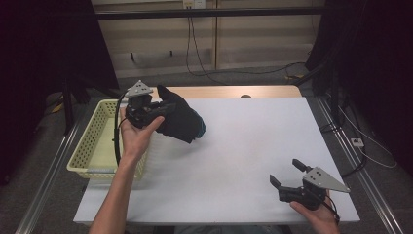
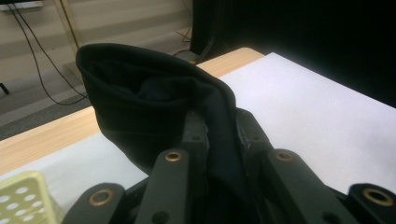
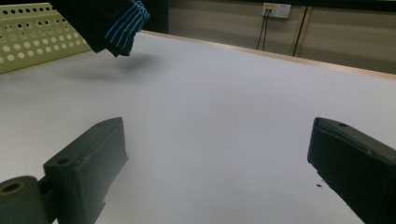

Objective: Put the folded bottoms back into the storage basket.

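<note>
A black garment with a blue-striped end [image 1: 182, 119] hangs in the air over the table's left part, beside the yellow basket [image 1: 95, 141]. My left gripper [image 1: 163, 108] is shut on it. In the left gripper view the black cloth [image 2: 154, 107] is pinched between the jaws and bulges out above them. The right gripper view shows the striped end [image 3: 122, 25] hanging clear of the white table [image 3: 224, 93], with its shadow below. My right gripper [image 1: 287, 174] rests near the table's front right corner, open, with nothing between its jaws [image 3: 215, 158].
The perforated yellow basket [image 3: 32, 35] stands at the table's left edge, partly overhanging it. A strip of bare wood [image 1: 234, 91] runs along the table's far edge. Cables lie on the floor behind.
</note>
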Demonstrator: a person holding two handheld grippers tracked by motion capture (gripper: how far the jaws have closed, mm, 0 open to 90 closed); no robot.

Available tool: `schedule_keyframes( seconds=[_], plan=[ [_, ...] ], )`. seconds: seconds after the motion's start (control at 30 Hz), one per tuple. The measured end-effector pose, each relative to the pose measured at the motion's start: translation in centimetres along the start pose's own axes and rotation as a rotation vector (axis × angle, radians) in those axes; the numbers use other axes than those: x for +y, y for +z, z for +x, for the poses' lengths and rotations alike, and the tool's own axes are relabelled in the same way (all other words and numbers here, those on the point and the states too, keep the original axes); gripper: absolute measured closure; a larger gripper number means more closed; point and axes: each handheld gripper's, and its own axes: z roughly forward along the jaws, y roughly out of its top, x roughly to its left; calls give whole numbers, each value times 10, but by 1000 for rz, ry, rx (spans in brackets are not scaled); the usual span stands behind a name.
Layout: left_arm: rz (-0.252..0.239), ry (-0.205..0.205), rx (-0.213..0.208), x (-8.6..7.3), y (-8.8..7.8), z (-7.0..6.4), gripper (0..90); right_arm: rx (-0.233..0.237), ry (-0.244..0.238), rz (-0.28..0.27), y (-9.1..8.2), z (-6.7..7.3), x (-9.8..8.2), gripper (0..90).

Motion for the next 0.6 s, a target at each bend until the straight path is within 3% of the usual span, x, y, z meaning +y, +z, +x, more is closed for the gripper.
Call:
schedule_keyframes(
  seconds=[0.23,0.6],
  plan=[
    [-24,-13,1,1,-12,5,772,-2,-2,1,0,1,0,42],
    [-64,6,-2,6,-26,4,772,1,-1,2,0,1,0,41]
  ],
)
